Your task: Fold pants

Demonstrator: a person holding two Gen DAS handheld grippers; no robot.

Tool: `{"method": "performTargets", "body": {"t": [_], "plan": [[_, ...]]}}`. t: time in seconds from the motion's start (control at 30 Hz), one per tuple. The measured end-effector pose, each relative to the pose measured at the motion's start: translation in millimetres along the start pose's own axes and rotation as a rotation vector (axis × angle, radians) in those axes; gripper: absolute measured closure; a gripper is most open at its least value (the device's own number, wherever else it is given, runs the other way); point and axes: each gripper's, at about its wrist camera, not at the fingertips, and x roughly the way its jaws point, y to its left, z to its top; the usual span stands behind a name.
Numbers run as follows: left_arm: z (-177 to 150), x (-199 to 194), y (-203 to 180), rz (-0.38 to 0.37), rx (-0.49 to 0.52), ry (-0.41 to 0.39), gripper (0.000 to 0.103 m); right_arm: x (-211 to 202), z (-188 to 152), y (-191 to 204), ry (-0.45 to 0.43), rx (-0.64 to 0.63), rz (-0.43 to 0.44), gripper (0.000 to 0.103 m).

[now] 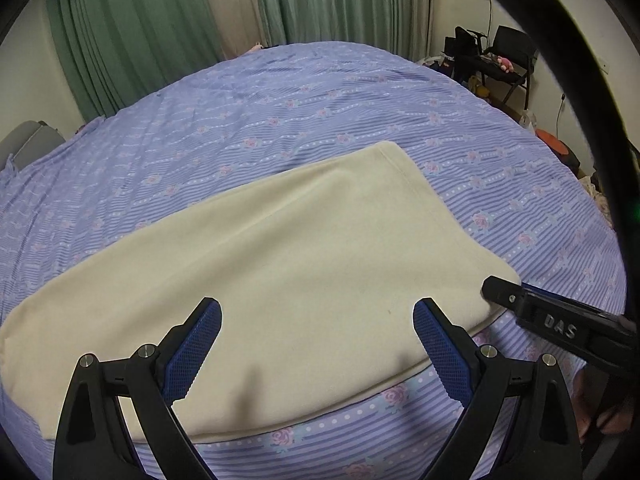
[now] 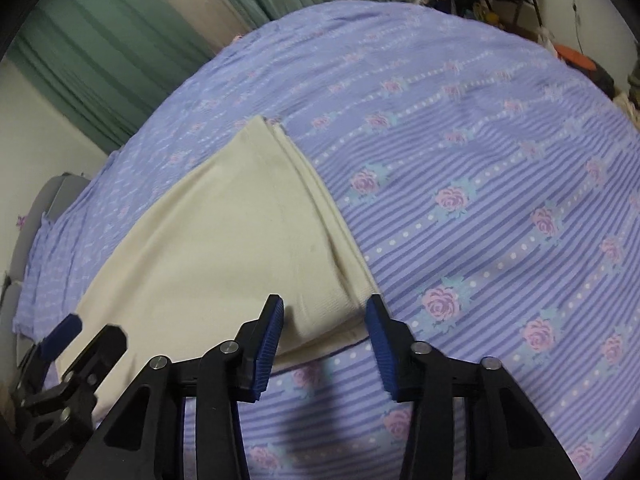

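Note:
Cream pants [image 1: 280,264] lie flat in a folded, layered slab on a bed with a purple flowered sheet [image 1: 320,112]. My left gripper [image 1: 316,316] is open and empty, hovering over the near edge of the pants. My right gripper [image 2: 325,312] is open, its jaws standing either side of the near right corner of the pants [image 2: 240,248], not closed on it. The right gripper also shows at the right of the left wrist view [image 1: 496,288], and the left gripper shows at the lower left of the right wrist view [image 2: 84,344].
Green and beige curtains [image 1: 160,20] hang behind the bed. A black chair with clutter [image 1: 504,56] stands at the far right corner. A grey object [image 1: 28,144] sits by the bed's left side. The bed's near edge [image 1: 360,428] drops just below the pants.

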Motion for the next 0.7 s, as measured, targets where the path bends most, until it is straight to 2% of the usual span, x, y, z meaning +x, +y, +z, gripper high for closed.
{"method": "performTargets", "body": {"t": [0.03,0.1,0.2,0.3,0.43,0.63,0.7], "plan": [[-0.1,-0.1,-0.7,-0.003,0.002,-0.001,0.005,0.8,1.6,-1.8,-0.003,0.006,-0.004,0.078],[-0.2,-1.1,-1.3,-0.009,0.01,-0.005,0.005,-4.5,4.3,0.9,-0.026,-0.016,-0.001,0.095],[0.2,-1.2,-4.2,-0.015,0.016,-0.01,0.005,-22.8,4.2,9.7,-0.08,-0.086,-0.03,0.096],[0.3,1.5,-7.0,-0.019,0.02,-0.005,0.005,-25.0,3.4,4.1,-0.087,-0.1,-0.05,0.096],[1.2,2.2,-11.1,-0.017,0.037,0.002,0.005,-6.3,3.8,-6.7,-0.024,-0.089,-0.093,0.096],[-0.1,1.9,-8.9,-0.013,0.037,0.007,0.005,-17.1,-7.7,-14.8,-0.019,-0.083,-0.163,0.095],[0.3,1.5,-8.8,-0.011,0.034,0.004,0.005,-27.6,-10.0,-24.3,-0.031,-0.044,-0.169,0.075]]}}
